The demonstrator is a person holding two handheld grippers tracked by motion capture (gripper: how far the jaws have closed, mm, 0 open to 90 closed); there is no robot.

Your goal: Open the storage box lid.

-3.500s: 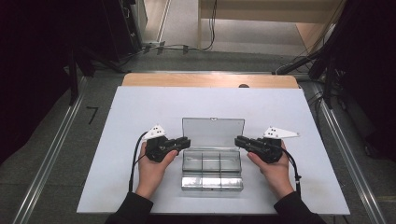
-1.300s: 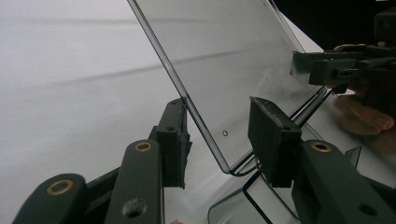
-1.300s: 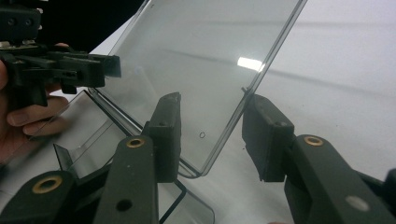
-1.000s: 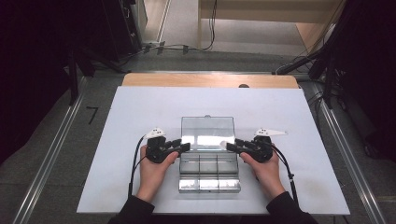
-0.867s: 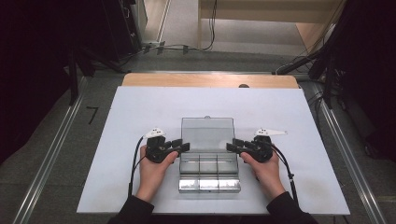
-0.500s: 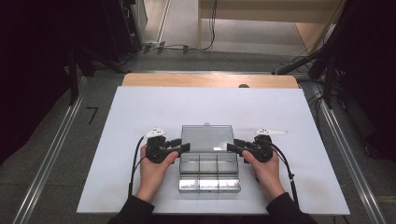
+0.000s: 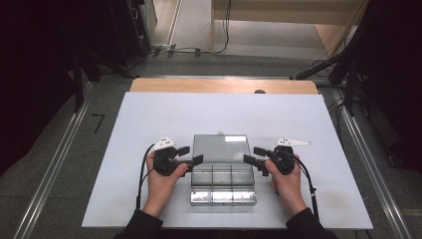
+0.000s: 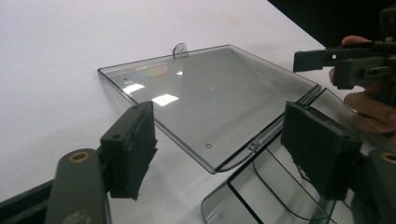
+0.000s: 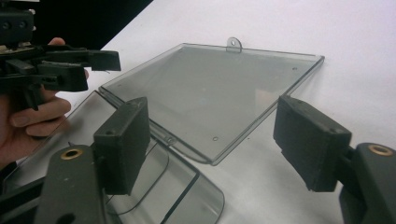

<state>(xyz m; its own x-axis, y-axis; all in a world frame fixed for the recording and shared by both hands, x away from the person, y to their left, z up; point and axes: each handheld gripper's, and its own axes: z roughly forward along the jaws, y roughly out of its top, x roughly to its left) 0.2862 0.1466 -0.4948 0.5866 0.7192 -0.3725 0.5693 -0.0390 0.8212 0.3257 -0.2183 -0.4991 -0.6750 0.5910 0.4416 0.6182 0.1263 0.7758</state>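
Now the clear box (image 7: 222, 181) sat low in the middle of the frame, its lid (image 7: 221, 148) laid flat open behind it, and both the left gripper (image 7: 190, 155) and right gripper (image 7: 254, 158) had just spread wide, letting go, empty.

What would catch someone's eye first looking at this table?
A clear plastic compartment box sits on the near middle of the white table, its lid folded flat open behind it. Left tongs and right tongs flank the hinge, their jaws just opened, gripping nothing.
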